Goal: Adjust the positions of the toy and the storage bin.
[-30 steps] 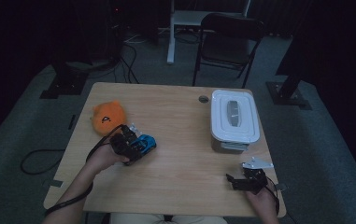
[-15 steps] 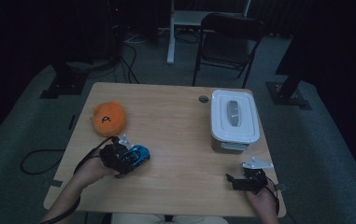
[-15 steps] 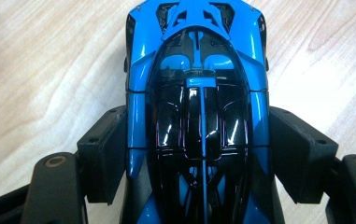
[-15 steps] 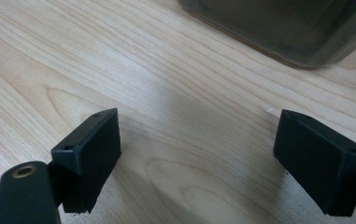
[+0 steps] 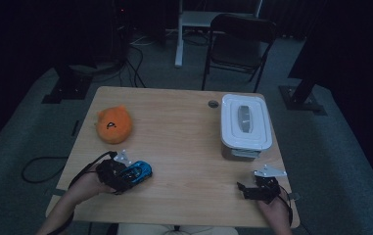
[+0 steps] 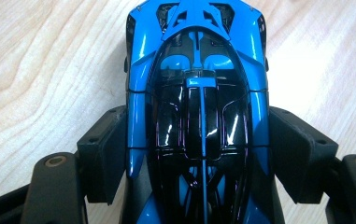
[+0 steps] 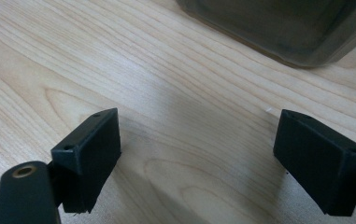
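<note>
Left claw (image 6: 199, 149) pinches the blue toy car (image 6: 196, 93) across its flanks, pads on both sides, likely so it slides without twisting. Car sits low over the worktop (image 5: 184, 127), near front-left edge. Right claw (image 7: 199, 158) spread, idle beside white lidded box (image 5: 245, 125).

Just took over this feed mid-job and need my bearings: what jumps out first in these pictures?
The blue toy car stands out first, clamped by its sides in the left gripper near the table's front left edge. Behind it lies an orange plush toy, and a white lidded container sits at the right. The right gripper rests open and empty at the front right.
</note>
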